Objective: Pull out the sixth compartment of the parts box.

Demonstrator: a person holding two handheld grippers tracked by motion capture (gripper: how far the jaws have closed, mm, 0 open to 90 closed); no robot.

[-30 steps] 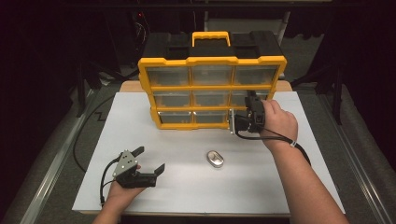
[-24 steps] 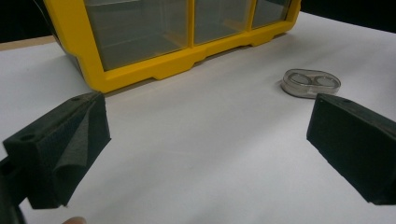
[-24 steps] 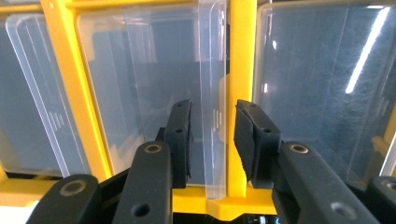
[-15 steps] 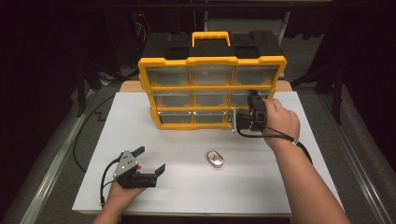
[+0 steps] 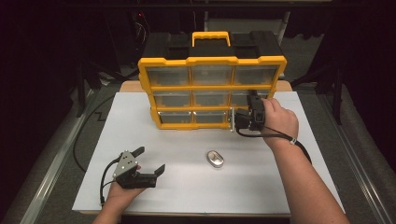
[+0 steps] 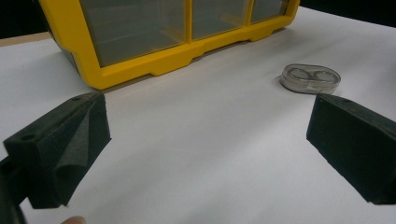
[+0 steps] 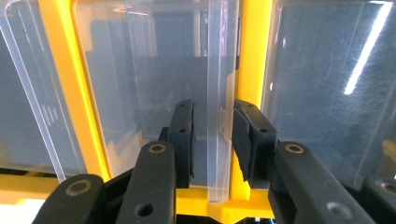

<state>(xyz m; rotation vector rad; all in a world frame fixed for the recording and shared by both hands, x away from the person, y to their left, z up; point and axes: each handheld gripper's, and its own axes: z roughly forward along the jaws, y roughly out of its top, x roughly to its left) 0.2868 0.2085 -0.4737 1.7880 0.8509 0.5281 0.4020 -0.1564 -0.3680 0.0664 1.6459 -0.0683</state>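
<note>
Drawer [image 7: 187,93]: clear plastic, bottom-right bay of the yellow organizer [image 5: 212,63], which stands upright at the far edge of the white table [image 5: 280,186]. Organizer's face is turned toward the person, its long axis runs across the table, and the yellow carry handle [image 5: 211,36] is on top. Three rows of three drawers.

Right gripper [image 5: 232,119] sits at the front of that bottom-right bay, lying level and pointing at the organizer's face. In the right gripper view the camera is rolled: the yellow dividers run up the picture, and the drawer's front pull tab [image 7: 219,130] reads as a clear strip between the two black pads. Jaws have just been closing, tab between them. Left pad looks to be against the tab; a narrow sliver of gap seems to remain at the right pad, so I can't tell whether it's actually clamped. Drawer front looks about flush with its neighbours.

Left gripper [image 5: 152,160] rests low on the near-left of the table, well apart from the organizer, jaws spread wide with nothing between them. It points toward the organizer's lower-left corner, going by the left gripper view.

Small clear oval case [image 5: 215,158] lies flat on the table between the two hands, near the middle, touching nothing. Long axis runs roughly near-to-far in the high view.
</note>
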